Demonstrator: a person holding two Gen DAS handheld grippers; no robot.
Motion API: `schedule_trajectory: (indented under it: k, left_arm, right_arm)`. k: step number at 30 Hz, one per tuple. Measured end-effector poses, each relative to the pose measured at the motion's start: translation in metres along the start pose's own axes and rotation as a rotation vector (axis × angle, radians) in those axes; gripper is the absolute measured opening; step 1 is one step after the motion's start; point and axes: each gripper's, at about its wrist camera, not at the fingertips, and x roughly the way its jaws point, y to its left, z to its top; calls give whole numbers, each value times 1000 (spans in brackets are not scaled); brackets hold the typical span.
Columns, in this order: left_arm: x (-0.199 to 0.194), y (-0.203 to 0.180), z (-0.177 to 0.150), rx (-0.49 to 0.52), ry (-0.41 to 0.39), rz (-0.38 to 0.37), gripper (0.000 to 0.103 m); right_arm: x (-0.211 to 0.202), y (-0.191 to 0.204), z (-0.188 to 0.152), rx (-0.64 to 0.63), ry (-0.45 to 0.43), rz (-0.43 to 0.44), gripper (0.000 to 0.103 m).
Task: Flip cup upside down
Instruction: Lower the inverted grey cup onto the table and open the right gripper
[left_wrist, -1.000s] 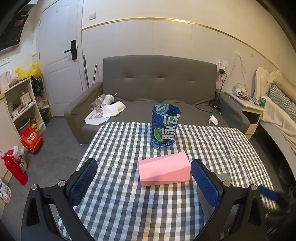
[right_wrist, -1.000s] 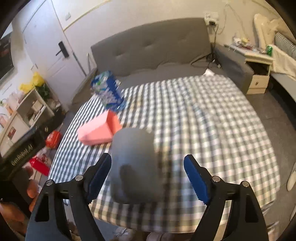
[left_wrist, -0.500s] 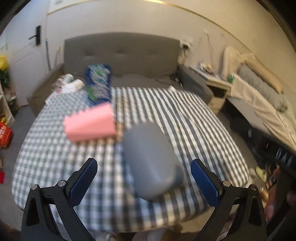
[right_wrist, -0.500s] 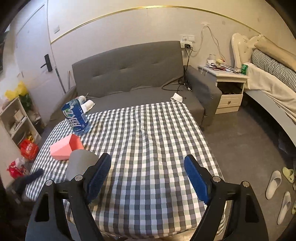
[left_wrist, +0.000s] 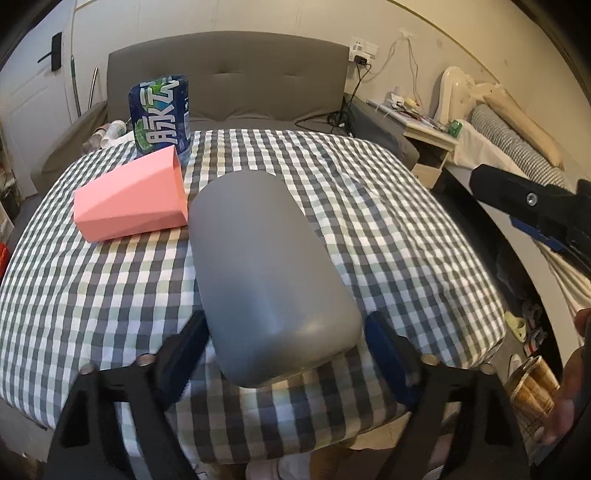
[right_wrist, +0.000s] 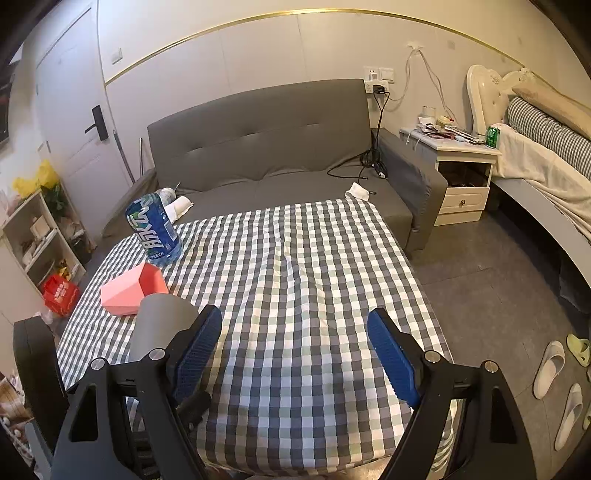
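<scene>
Two blue pads of the left gripper (left_wrist: 284, 347) are set on either side of the grey cup (left_wrist: 266, 273), close to its rounded end. The pads look very near the cup, but it cannot be told if it is squeezed yet. The cup is laid on its side on the checked cloth (left_wrist: 388, 229), so it is probably being taken hold of low down, ready to be turned over. The right gripper (right_wrist: 295, 354) is held wide and empty over bare cloth, out of the way. Just past the cup, a pink box (left_wrist: 129, 199) is laid on its side, touching it or nearly so. Farther back a blue bottle (left_wrist: 160, 110) is stood upright, and a grey sofa (right_wrist: 266, 147) is seen behind the table.
</scene>
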Motion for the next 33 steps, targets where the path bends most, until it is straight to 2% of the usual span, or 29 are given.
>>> schedule_trajectory:
  k: [7,17,25,33]
  left_arm:
    - [-4,3,2,19,-9,-11,79]
    - [-31,3,22,35,-105,-11,78]
    - [-35,15,36,12,-125,-10,77]
    - [-35,19,34,24,-135,-15,76]
  right_arm:
    - [1,0,0,0,-1,-4,81]
    - [0,-1,0,5,0,1,82]
    - [2,-2,1,8,7,7,81]
    - [9,-3,3,14,22,14,82]
